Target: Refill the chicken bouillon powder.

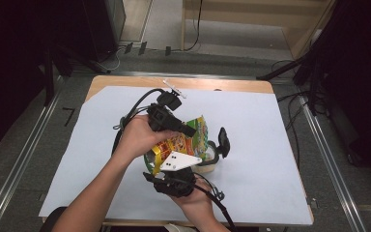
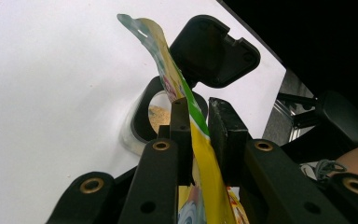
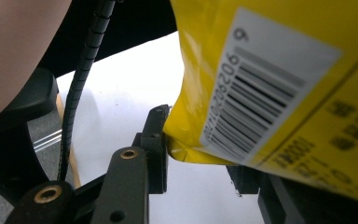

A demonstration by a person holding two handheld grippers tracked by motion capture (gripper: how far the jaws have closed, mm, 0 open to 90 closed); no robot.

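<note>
a: where is the snack bag (image 1: 186, 140) at this moment?

b: it is held above the middle of the table, between the two hands. under it, a little to the right, stands a clear container (image 1: 211, 162) with a black flip lid (image 1: 223, 141) that stands open. in the left gripper view i see brown grains inside it.

a: what do the jaws of the left gripper (image 2: 199, 133) do?

b: they stand narrow and pinch the top part of the bag. the yellow and green foil runs straight between the two black pads, and its open edge rises above them.

a: and the right gripper (image 3: 200, 154)?

b: it takes the bottom corner of the bag, beside the barcode. the left finger (image 3: 156, 135) touches the folded yellow edge. the other finger is mostly hidden under the bag, but the jaws look closed on that corner.

a: what surface is under all this?

b: a large white sheet (image 1: 101, 145) covers almost the whole wooden table (image 1: 125, 81); the wood shows as a strip at the far edge. the sheet looks clean and flat.

a: and the room around?

b: the floor (image 1: 24, 145) is grey, with metal rails along the left and right of the table. at the far side some black cables (image 1: 193, 34) lie on the floor near a light wooden piece of furniture. the corners of the room are very dark.
</note>
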